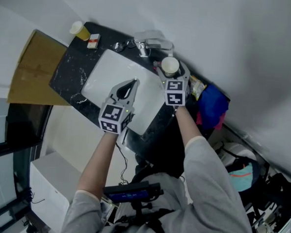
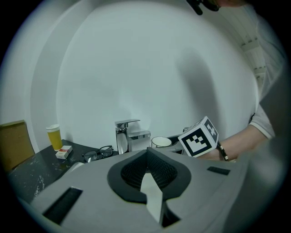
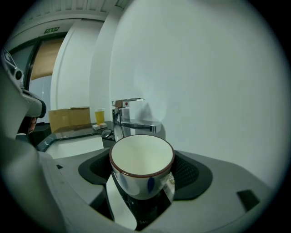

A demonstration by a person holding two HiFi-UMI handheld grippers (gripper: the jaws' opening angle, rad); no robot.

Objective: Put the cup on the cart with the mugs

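Since the cup [image 3: 142, 166] must leave the worktop upright, right hand-held gripper [image 3: 142, 182]: its jaws stand fairly wide and closed round the cup's body, a pad against each side below the red-brown rim, so the mouth faces up and the grip sits on the broad part.
Cup: just in front of the tap [image 3: 125, 116] and slightly to its right, white inside, with a blue mark on the side; whether its foot rests on the worktop or is already off it cannot be told.
Left hand-held gripper [image 2: 148, 152]: jaw tips together, nothing in them, held over the sink [image 1: 109, 72] in front of the tap and to its left, apparently parked out of the working hand's way.
Sink: white, set into the dark worktop [image 1: 72, 69] directly below the tap's spout.
Glasses [image 2: 97, 154]: on the worktop just left of the tap.
Small box [image 1: 93, 40] and yellow drink [image 1: 81, 31]: further left of the tap, near the wall, well clear of the cup.
Cardboard [image 1: 35, 67]: beyond the worktop's far left end from the tap.
Cart and mugs: in no view.
Step, as judged: the pickup; carrying is not yet done.
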